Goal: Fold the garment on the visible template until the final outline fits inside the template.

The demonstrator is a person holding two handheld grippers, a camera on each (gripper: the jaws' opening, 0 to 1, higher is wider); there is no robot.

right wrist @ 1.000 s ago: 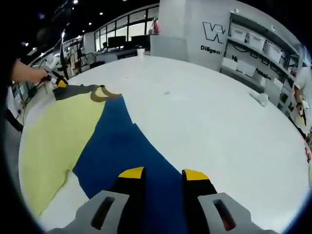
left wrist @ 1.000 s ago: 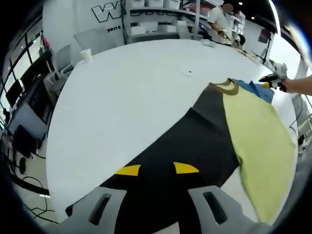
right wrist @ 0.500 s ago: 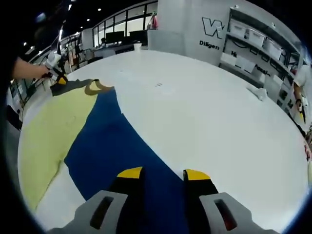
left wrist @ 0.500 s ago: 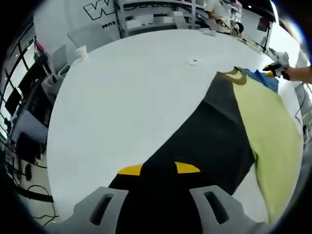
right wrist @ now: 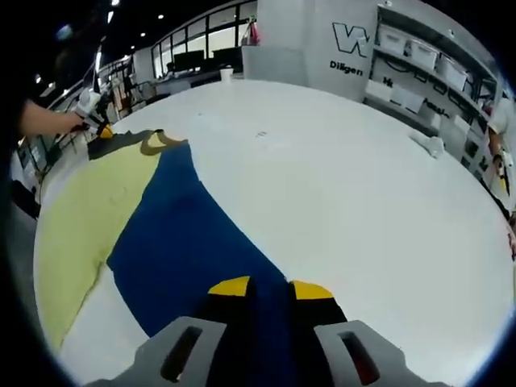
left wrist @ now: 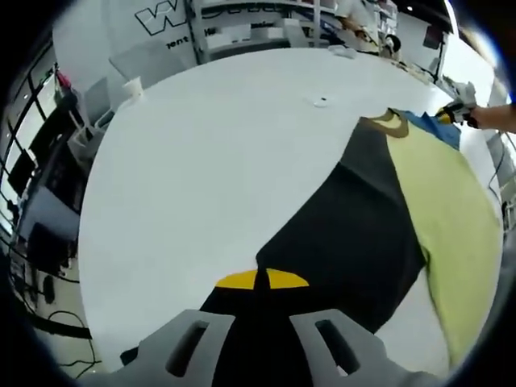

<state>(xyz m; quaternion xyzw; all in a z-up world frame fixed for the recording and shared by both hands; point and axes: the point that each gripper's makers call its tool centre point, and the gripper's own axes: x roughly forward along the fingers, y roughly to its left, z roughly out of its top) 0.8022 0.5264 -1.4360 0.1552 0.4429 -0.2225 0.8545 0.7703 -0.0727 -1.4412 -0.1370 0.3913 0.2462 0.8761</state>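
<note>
Two grippers grip one garment (left wrist: 355, 234) spread on the white table (left wrist: 210, 153). In the left gripper view the left gripper (left wrist: 262, 280) has its yellow-tipped jaws pressed together on the garment's black sleeve edge. In the right gripper view the right gripper (right wrist: 262, 288) pinches the blue sleeve between nearly closed jaws. The garment's yellow-green body (right wrist: 85, 218) lies beyond both, collar (right wrist: 157, 143) farthest from the jaws.

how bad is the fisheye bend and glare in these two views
Left gripper view: the white table edge bows into a strong curve, and the far right is washed out by bright light near the other gripper. Right gripper view: the table curves likewise, lighting is even and the blue sleeve looks fairly sharp; the background shelves are soft.
</note>
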